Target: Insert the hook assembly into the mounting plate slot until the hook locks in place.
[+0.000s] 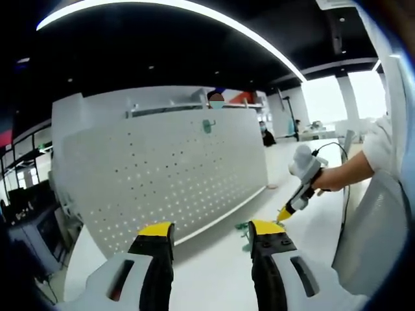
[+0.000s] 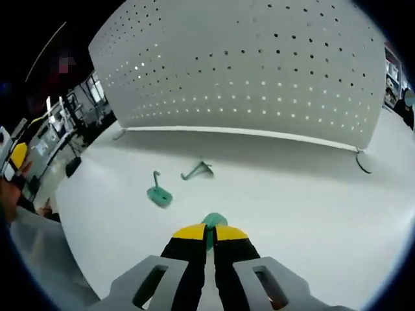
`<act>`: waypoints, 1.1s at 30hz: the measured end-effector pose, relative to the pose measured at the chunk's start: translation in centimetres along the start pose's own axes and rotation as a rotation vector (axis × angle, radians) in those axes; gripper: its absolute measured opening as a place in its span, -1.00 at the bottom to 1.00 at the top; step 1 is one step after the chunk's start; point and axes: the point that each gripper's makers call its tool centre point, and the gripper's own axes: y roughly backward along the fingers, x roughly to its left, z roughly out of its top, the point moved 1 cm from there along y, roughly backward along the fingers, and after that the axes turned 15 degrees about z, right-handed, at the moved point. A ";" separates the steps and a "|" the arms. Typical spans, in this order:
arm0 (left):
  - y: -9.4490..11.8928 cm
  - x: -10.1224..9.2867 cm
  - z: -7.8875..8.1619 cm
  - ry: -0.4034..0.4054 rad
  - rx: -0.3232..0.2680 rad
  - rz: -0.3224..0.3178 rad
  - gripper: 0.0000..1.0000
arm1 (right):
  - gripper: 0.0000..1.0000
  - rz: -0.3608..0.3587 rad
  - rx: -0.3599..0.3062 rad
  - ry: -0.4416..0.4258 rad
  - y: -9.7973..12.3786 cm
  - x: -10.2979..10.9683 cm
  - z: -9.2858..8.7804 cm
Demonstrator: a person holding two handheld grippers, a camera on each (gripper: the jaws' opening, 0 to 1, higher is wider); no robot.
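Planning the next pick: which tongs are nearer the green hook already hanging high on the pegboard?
Left, though neither is close. The left tongs stand open, facing the pegboard below that hook. The right tongs are off to the side, low over the table, shut on another green hook.

Right tool (image 2: pixel 209 234) pinches a green hook (image 2: pixel 213 221) between its yellow-tipped jaws, low over the white bench (image 2: pixel 311 214). Two more green hooks lie ahead: one flat-based (image 2: pixel 159 193), one wiry (image 2: pixel 198 170). Beyond them stands a white perforated mounting plate (image 2: pixel 259 71).
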 end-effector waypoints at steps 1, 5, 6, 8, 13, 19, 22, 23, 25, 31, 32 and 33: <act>0.0 0.0 0.0 -0.001 0.000 -0.001 -0.05 | -0.98 0.002 -0.007 0.006 0.1 0.1 0.2; 0.0 -0.1 0.0 -0.003 -0.001 -0.003 -0.05 | -0.98 -0.010 -0.057 0.059 1.0 0.3 1.8; 0.0 -0.2 0.1 -0.004 -0.003 -0.005 -0.05 | -0.98 -0.019 -0.073 0.075 1.3 0.4 2.3; 0.1 -0.3 0.1 -0.008 -0.005 -0.007 -0.05 | -0.98 -0.026 -0.092 0.107 1.7 0.6 3.0; 0.2 -0.4 0.3 -0.013 -0.009 -0.010 -0.05 | -0.98 -0.052 -0.144 0.200 2.8 1.3 4.9; 0.4 -0.5 0.6 -0.026 -0.016 -0.011 -0.05 | -0.98 -0.091 -0.209 0.284 4.3 1.9 7.0; 0.5 -0.4 1.0 -0.032 -0.023 -0.009 -0.05 | -0.98 -0.119 -0.271 0.346 5.4 2.1 8.6; 0.6 -0.4 1.0 -0.033 -0.024 -0.008 -0.05 | -0.98 -0.128 -0.293 0.369 5.8 2.3 9.0; 0.6 -0.4 1.1 -0.035 -0.025 -0.007 -0.05 | -0.98 -0.146 -0.324 0.424 6.6 2.6 10.0; 0.9 -0.6 1.2 -0.043 -0.025 -0.010 -0.05 | -0.98 -0.188 -0.417 0.531 8.9 3.5 12.5; 0.9 -0.7 1.2 -0.044 -0.026 -0.010 -0.05 | -0.98 -0.194 -0.431 0.546 9.1 3.6 12.9; 0.9 -0.7 1.3 -0.045 -0.026 -0.011 -0.06 | -0.98 -0.200 -0.444 0.560 9.4 3.7 13.2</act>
